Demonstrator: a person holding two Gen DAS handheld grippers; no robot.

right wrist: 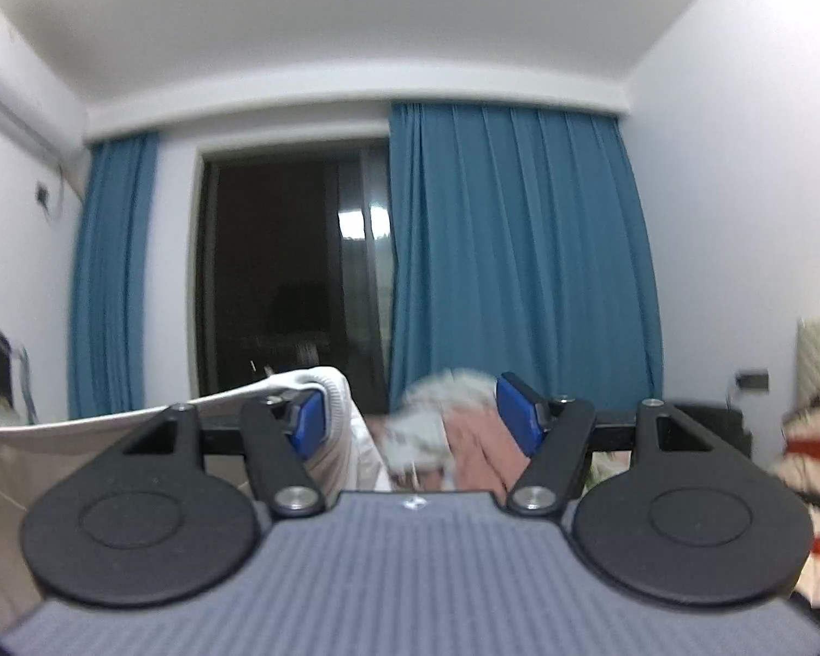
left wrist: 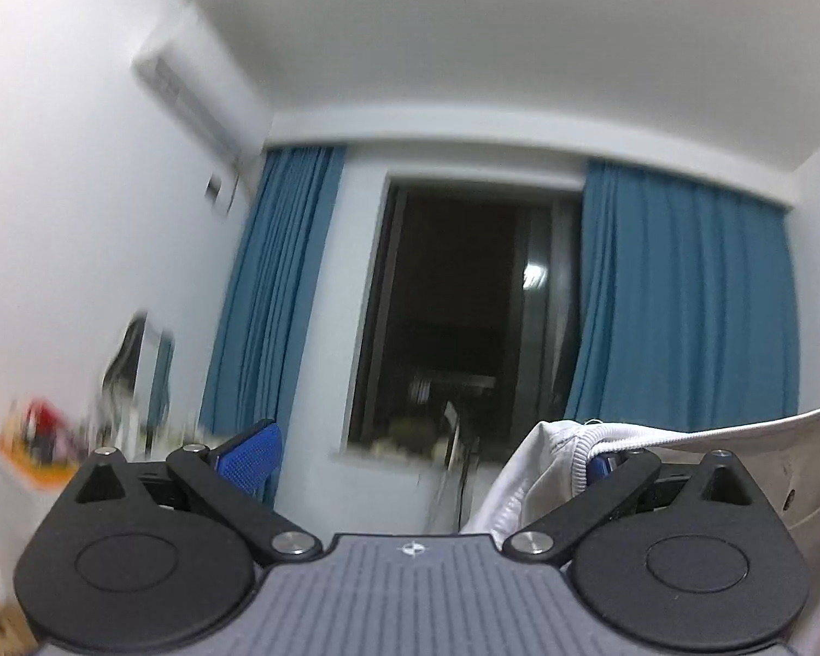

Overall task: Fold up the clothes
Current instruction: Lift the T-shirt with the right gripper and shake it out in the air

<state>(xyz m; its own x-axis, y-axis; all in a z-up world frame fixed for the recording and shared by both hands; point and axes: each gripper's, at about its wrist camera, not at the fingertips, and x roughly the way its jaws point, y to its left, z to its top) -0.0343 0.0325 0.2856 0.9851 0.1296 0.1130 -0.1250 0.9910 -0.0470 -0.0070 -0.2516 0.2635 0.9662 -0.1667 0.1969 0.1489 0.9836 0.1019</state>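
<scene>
A white garment hangs stretched between my two grippers, both raised and pointing at the window. In the left wrist view my left gripper (left wrist: 432, 459) stands open; the garment's ribbed edge (left wrist: 568, 454) is draped over its right blue finger (left wrist: 601, 464), while the left finger (left wrist: 251, 459) is bare. In the right wrist view my right gripper (right wrist: 415, 415) stands open; the white garment (right wrist: 328, 399) is draped over its left finger (right wrist: 306, 421) and runs off to the left. The right finger (right wrist: 519, 410) is bare.
Blue curtains (right wrist: 519, 251) flank a dark window (right wrist: 284, 273). A pile of pink and white clothes (right wrist: 454, 437) lies ahead, a striped knit (right wrist: 814, 470) at right. An air conditioner (left wrist: 186, 93) hangs on the left wall above a cluttered shelf (left wrist: 38, 443).
</scene>
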